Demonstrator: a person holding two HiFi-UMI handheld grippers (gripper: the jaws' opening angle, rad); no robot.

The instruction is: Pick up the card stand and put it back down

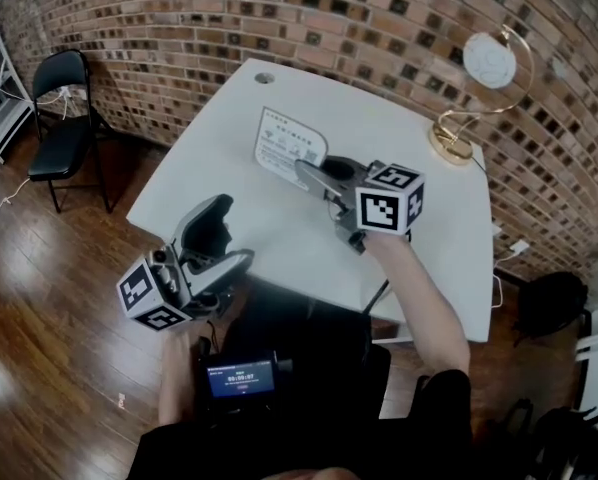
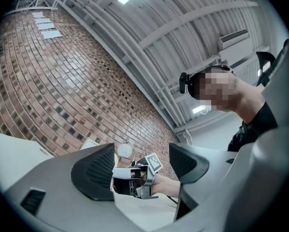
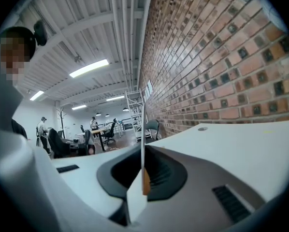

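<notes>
Clearly the right claw [image 1: 304, 171] has the card stand [image 1: 290, 144]: in the right gripper view its jaws are pressed together on the stand's lower part, and the thin white sheet rises edge-on from between them. From the head view the stand sits over the middle of the white desk [image 1: 449, 228], its printed face leaning towards the brick wall [image 1: 329, 28]. Whether its foot touches the desk I cannot tell.

The left claw [image 1: 222, 240] is near the desk's front edge, well apart from the stand, pointing upward. Its jaws stand wide apart with nothing between them (the left gripper view only shows the other claw and hand far off through the gap).

Near the desk's far right corner stands a gold-ringed lamp [image 1: 489, 60] with a round white disc. A black folding chair [image 1: 63, 108] stands on the wooden floor [image 1: 49, 318] at the left, close to the wall.
</notes>
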